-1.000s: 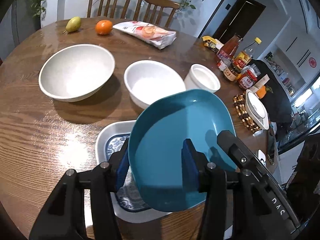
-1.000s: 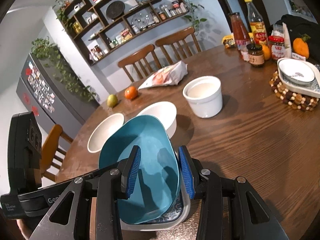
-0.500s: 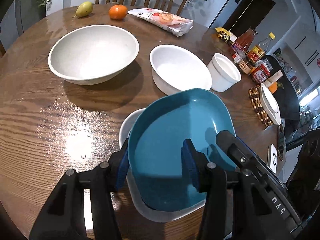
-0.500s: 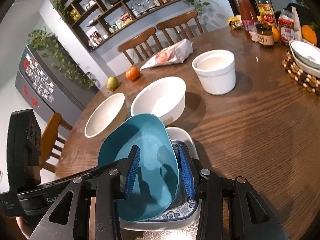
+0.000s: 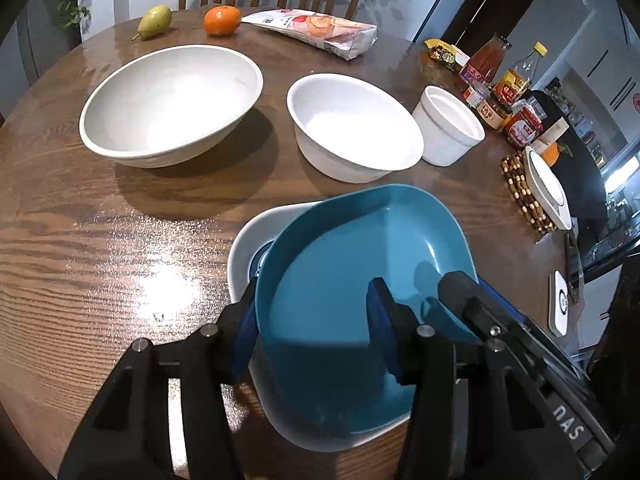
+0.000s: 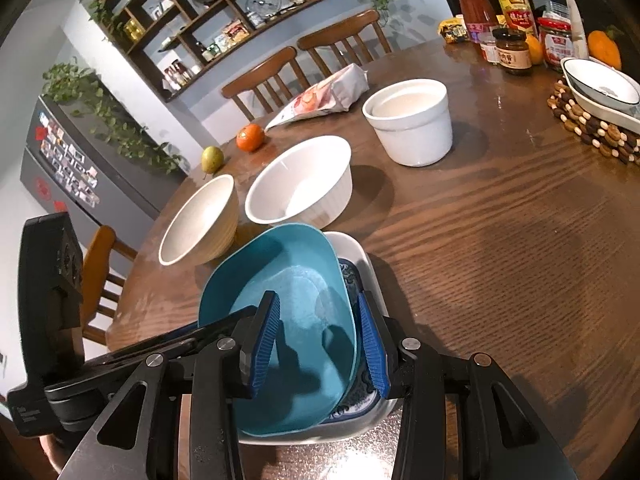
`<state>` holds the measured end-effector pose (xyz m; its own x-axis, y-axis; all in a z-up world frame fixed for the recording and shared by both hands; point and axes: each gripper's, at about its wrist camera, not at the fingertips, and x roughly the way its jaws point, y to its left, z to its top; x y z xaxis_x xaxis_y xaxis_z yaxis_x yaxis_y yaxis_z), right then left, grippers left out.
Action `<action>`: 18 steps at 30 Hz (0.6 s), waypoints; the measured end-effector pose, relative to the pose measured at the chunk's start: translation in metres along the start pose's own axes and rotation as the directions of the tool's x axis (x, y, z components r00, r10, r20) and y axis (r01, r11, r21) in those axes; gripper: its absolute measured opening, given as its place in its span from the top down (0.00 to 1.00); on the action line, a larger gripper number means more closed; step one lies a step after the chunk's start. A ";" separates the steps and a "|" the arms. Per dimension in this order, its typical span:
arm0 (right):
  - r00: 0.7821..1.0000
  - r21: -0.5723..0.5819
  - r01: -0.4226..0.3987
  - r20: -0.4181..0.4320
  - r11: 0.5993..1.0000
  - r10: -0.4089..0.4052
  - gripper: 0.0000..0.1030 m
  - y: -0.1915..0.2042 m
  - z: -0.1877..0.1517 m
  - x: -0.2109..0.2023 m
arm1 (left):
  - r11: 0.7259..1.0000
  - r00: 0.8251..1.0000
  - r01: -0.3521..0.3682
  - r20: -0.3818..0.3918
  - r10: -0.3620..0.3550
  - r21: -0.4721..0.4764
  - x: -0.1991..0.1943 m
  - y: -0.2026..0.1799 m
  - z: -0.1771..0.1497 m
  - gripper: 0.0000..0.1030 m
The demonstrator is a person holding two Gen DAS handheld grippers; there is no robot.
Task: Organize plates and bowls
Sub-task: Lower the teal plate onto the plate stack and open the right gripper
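Observation:
A teal plate (image 5: 360,264) (image 6: 288,280) lies tilted in a white square dish with a blue pattern (image 5: 248,240) (image 6: 360,256) on the wooden table. My left gripper (image 5: 312,320) straddles the plate's near-left rim, one pad outside and one inside, and its jaws are opening slightly. From the other side, my right gripper (image 6: 320,340) is shut on the plate's rim. Beyond stand a large white bowl (image 5: 172,100) (image 6: 200,220), a medium white bowl (image 5: 352,128) (image 6: 300,184) and a small white pot (image 5: 448,128) (image 6: 412,120).
A pear (image 5: 154,20), an orange (image 5: 222,20) and a snack bag (image 5: 320,32) lie at the far edge. Sauce bottles and jars (image 6: 508,20) crowd the far right. A white dish on a beaded trivet (image 6: 600,92) sits at the right. Chairs stand behind the table.
Both grippers have come down with the teal plate. It hung above the white patterned dish before and now sits inside it.

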<state>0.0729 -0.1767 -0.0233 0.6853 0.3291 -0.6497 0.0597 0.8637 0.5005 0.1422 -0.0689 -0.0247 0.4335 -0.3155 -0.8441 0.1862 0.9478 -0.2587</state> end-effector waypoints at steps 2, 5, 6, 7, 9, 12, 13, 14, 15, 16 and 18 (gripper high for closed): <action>1.000 0.004 0.000 0.001 1.000 0.000 0.59 -0.002 -0.002 -0.001 | 1.000 1.000 -0.006 0.001 0.006 0.006 0.002 0.000 0.000 0.51; 1.000 0.016 0.000 -0.012 1.000 0.001 0.59 -0.005 -0.004 0.000 | 1.000 1.000 -0.015 -0.002 0.015 0.013 0.005 -0.002 -0.001 0.50; 1.000 0.016 0.000 -0.014 1.000 0.000 0.59 -0.005 -0.004 0.000 | 1.000 1.000 -0.015 -0.005 0.015 0.016 0.005 -0.002 -0.001 0.50; 1.000 0.016 0.001 -0.016 1.000 -0.001 0.59 -0.006 -0.004 0.000 | 1.000 1.000 -0.013 -0.005 0.013 0.018 0.005 -0.002 -0.001 0.50; 1.000 0.013 0.005 -0.011 1.000 -0.005 0.59 -0.005 -0.004 -0.002 | 1.000 1.000 -0.006 -0.002 0.006 0.019 0.005 -0.002 -0.001 0.49; 1.000 0.001 0.022 -0.003 1.000 -0.022 0.59 -0.004 -0.003 -0.002 | 1.000 1.000 -0.006 -0.001 0.006 0.011 0.006 -0.001 0.000 0.43; 1.000 -0.001 0.027 -0.003 1.000 -0.027 0.59 -0.004 -0.002 -0.002 | 1.000 1.000 -0.010 0.001 0.010 0.011 0.005 -0.001 0.000 0.43; 1.000 0.000 0.025 -0.006 1.000 -0.025 0.59 -0.004 -0.002 -0.002 | 1.000 1.000 -0.010 0.002 0.010 0.011 0.005 -0.001 0.000 0.42; 1.000 0.003 0.020 -0.010 1.000 -0.020 0.59 -0.004 -0.001 -0.001 | 1.000 1.000 -0.007 0.001 0.007 0.010 0.005 0.000 0.000 0.42; 1.000 0.005 0.019 -0.012 1.000 -0.019 0.59 -0.005 -0.001 -0.001 | 1.000 1.000 -0.005 0.000 0.005 0.010 0.005 0.000 0.000 0.42; 1.000 0.006 0.021 -0.009 1.000 -0.021 0.59 -0.005 -0.001 -0.001 | 1.000 1.000 -0.004 0.000 0.004 0.010 0.005 -0.001 0.000 0.42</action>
<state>0.0714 -0.1813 -0.0256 0.6771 0.3146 -0.6653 0.0780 0.8682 0.4900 0.1440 -0.0711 -0.0283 0.4345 -0.3118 -0.8450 0.1932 0.9486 -0.2507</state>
